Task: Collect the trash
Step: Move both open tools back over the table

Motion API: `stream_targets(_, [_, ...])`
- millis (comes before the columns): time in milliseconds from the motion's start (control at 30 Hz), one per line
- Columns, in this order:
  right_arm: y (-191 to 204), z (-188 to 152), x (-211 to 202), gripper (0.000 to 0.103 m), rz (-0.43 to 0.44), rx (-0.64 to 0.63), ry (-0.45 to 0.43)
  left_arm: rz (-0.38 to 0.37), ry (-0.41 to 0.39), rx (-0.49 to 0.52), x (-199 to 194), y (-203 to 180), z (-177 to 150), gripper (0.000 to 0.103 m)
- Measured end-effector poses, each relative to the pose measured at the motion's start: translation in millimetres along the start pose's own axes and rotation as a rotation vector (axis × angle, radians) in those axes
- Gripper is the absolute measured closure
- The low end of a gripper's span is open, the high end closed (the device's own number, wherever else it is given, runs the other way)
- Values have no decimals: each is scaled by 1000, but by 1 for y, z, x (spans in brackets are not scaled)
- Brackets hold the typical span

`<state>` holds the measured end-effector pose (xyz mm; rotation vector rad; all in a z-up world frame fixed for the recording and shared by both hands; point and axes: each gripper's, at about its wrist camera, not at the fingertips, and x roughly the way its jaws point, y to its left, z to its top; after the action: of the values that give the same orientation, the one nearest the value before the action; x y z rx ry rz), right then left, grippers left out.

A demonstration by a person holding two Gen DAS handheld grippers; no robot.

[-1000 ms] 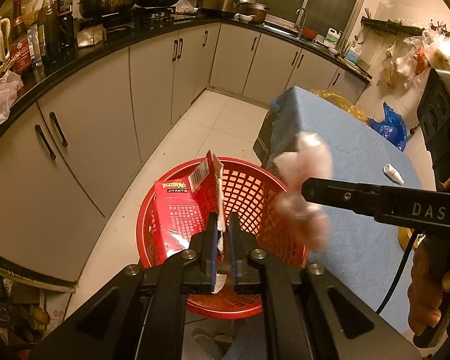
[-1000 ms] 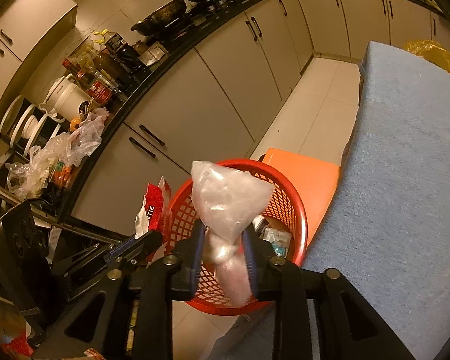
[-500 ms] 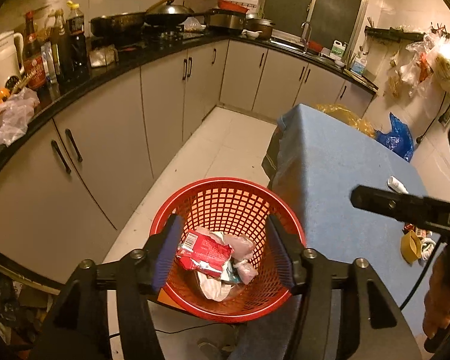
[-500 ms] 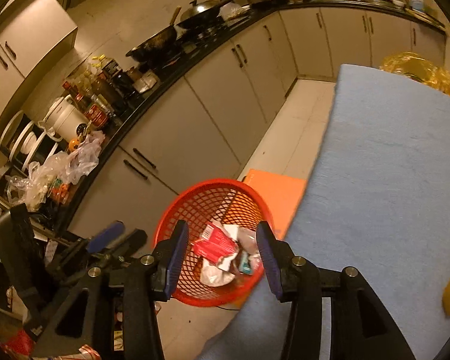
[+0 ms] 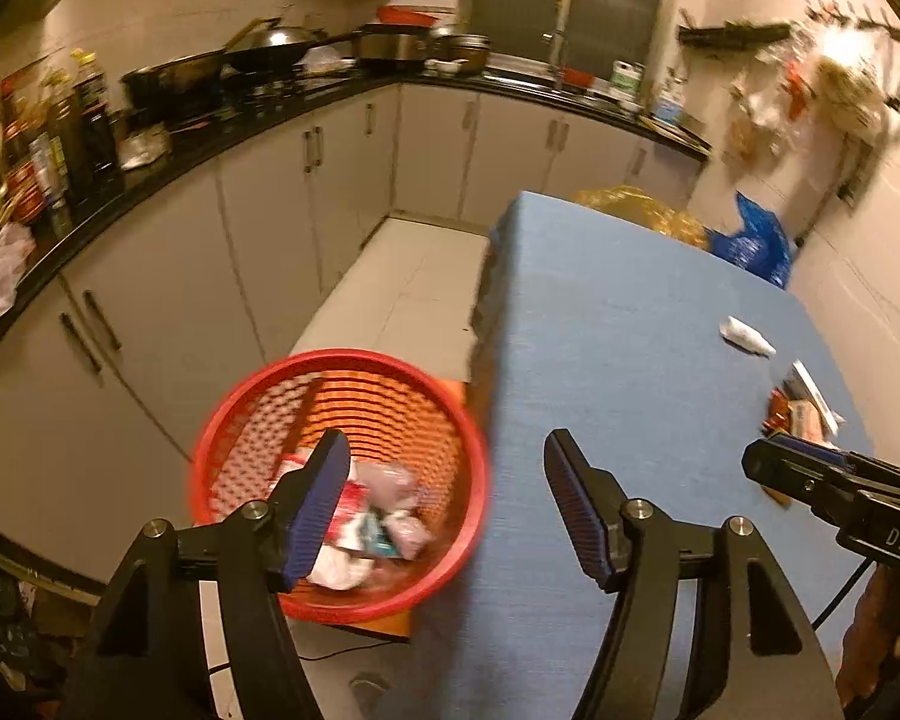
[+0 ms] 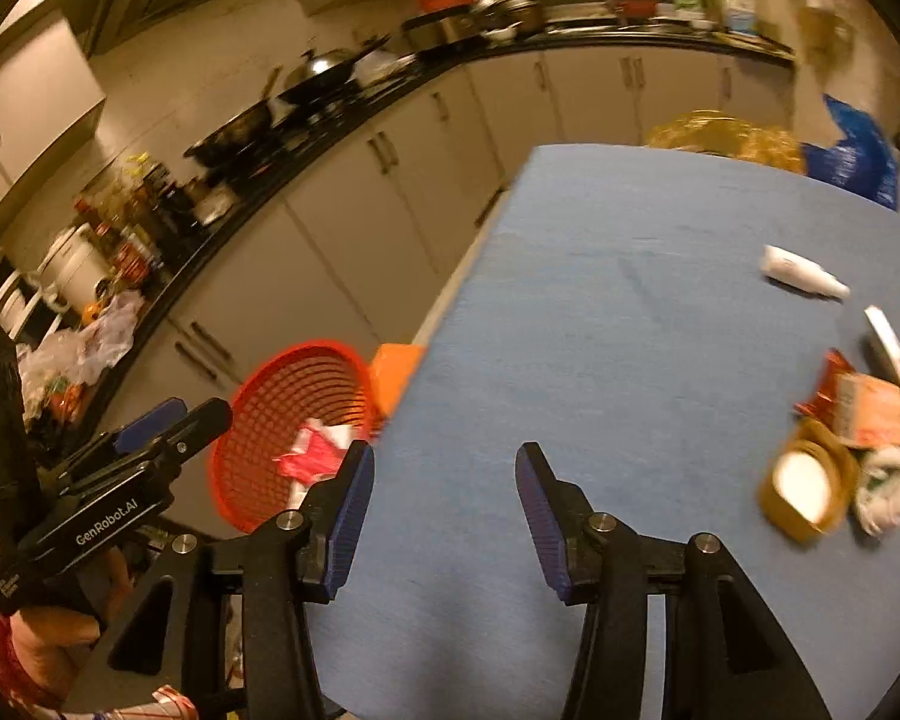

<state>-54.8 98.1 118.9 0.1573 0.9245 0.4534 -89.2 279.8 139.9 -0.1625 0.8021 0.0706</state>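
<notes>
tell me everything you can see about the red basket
The red basket is round, with open lattice walls and a thick solid rim; it looks like plastic. It stands upright on the pale tiled floor, beside the edge of the blue table and in front of the white cabinets. An orange flat thing lies by its base. Inside lies crumpled trash: red, white and clear wrappers. Neither claw touches it.

Dim, warm yellow indoor light fills both views. Motion blur smears the red basket [image 5: 339,480] and far wall clutter. Fisheye curvature bends the cabinets; dark vignette rings every corner.
</notes>
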Motion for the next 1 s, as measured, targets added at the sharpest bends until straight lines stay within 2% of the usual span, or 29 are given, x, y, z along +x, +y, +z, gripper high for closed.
stream_targets(267, [-82,-25,-46,50,-92,152,-41,-89,14,140,3,-79,-2,36])
stream_targets(533, [-146,-43,-84,50,-178,265,-81,-153,22,237,5,-145,-1,36])
stream_targets(733, [-178,-55,-105,50,-237,305,-98,-188,30,292,9,-186,-2,36])
stream_targets(1000, [-203,-64,-122,51,-268,306,-121,-214,59,327,18,-223,-10,36])
